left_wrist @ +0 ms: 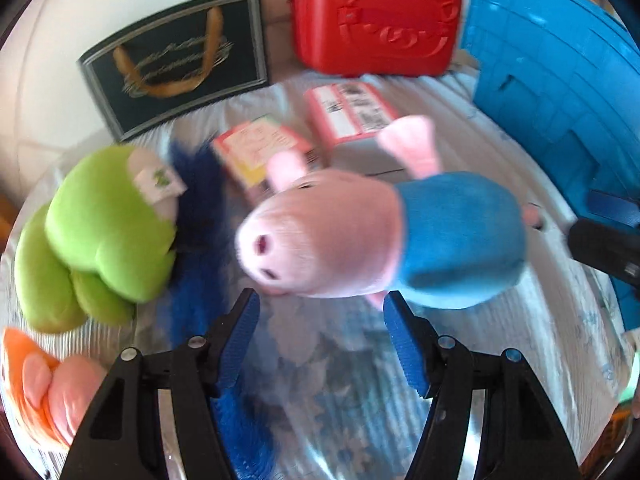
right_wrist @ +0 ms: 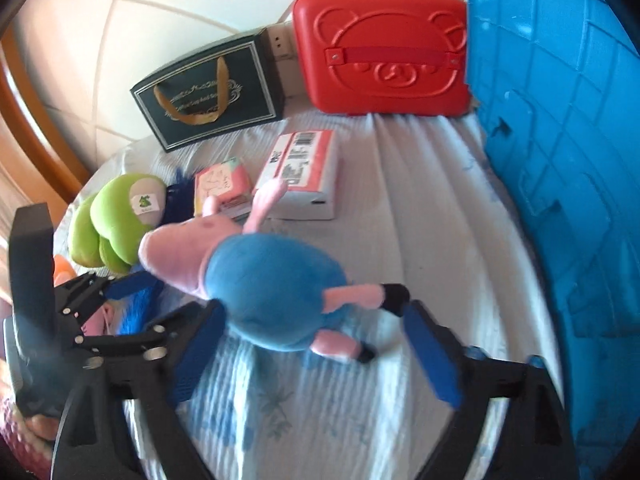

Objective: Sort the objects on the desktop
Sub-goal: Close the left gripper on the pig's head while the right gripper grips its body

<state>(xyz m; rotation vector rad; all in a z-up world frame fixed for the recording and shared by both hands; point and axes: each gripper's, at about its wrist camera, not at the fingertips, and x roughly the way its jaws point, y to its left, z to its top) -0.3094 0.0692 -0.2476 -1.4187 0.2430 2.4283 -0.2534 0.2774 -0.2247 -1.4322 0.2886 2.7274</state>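
In the left wrist view the left gripper [left_wrist: 320,300] reached up from the bottom edge, its blue-padded jaws standing apart with nothing between them. Just above their tips, at the centre of the frame, a pink pig plush [left_wrist: 360,236] in a blue shirt showed blurred over the pale striped cloth [left_wrist: 500,340]; whether it lay on the cloth or hung clear of it could not be told. At the left lay a green plush [left_wrist: 96,236], with a furry dark blue toy [left_wrist: 196,216] beside it and an orange and pink plush [left_wrist: 44,384] in the lower left corner. Above the pig lay two pink boxes [left_wrist: 260,152] side by side. Across the top stood a dark gift bag [left_wrist: 176,60] with gold handles, a red case [left_wrist: 376,20] embossed with a bear face, and at the right edge a blue plastic crate [left_wrist: 552,80].

In the right wrist view the right gripper [right_wrist: 312,344] rose from the bottom with its jaws spread wide. The pig plush [right_wrist: 272,284] sat just above them, its legs between the tips, and neither pad pressed on it. The left gripper [right_wrist: 132,284] entered from the left edge, its blue pad close to the pig's head, though contact could not be judged. The red case [right_wrist: 380,48] stood upright at the top centre.
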